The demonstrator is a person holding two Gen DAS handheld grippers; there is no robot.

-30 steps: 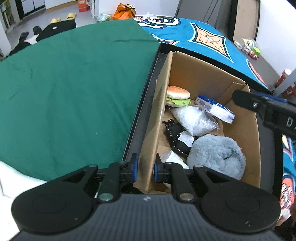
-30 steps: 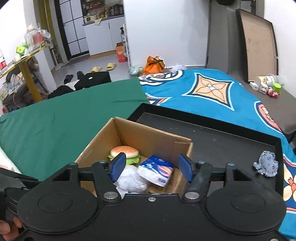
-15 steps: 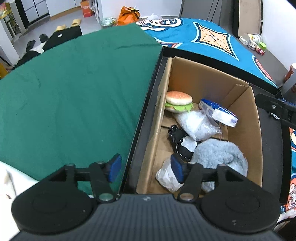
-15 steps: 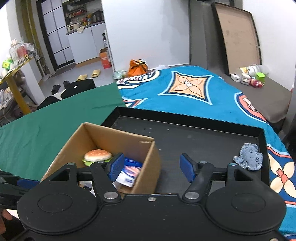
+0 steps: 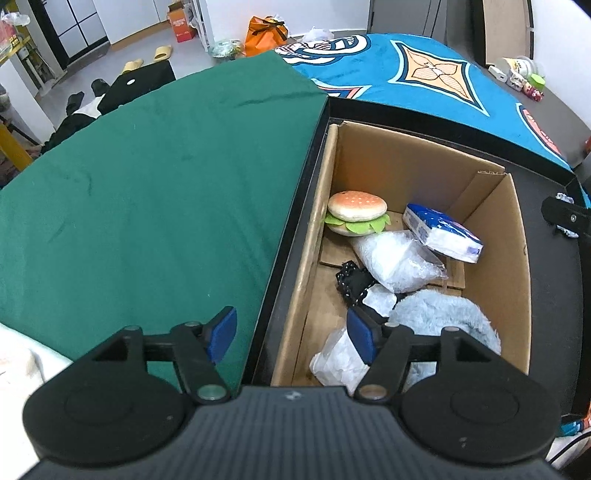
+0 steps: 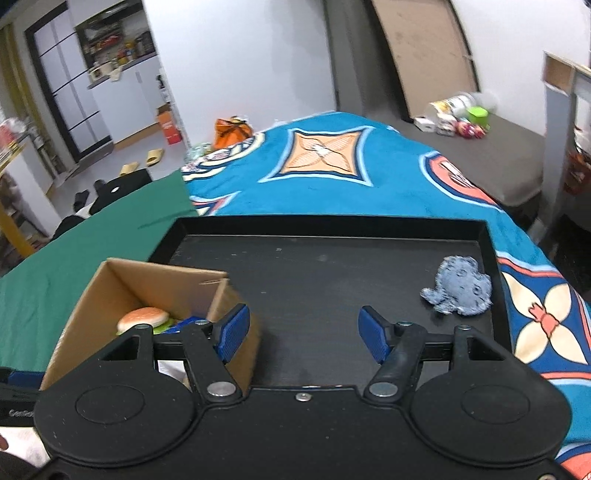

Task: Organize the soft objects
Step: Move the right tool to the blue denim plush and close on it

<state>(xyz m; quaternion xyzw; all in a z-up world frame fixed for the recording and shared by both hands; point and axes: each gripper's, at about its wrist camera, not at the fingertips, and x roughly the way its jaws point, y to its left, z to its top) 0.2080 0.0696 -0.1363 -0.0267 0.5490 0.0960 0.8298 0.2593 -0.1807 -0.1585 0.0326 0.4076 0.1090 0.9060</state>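
From the left wrist, the left gripper (image 5: 291, 334) hung wide open and empty astride the near left wall of the cardboard box (image 5: 491, 266), which kept the plush burger (image 5: 356, 213), tissue pack (image 5: 441, 232) and grey fluffy bundle (image 5: 443, 317) gathered.

From the right wrist, the right gripper (image 6: 301, 332) was equally spread and empty over the black tray (image 6: 332, 225); the blue-grey plush (image 6: 460, 291) lay loose at its far right, apparently next to collect.

Green cloth (image 5: 147, 192) beside patterned blue blanket (image 6: 332, 173); orange bag (image 5: 266, 30) on floor.
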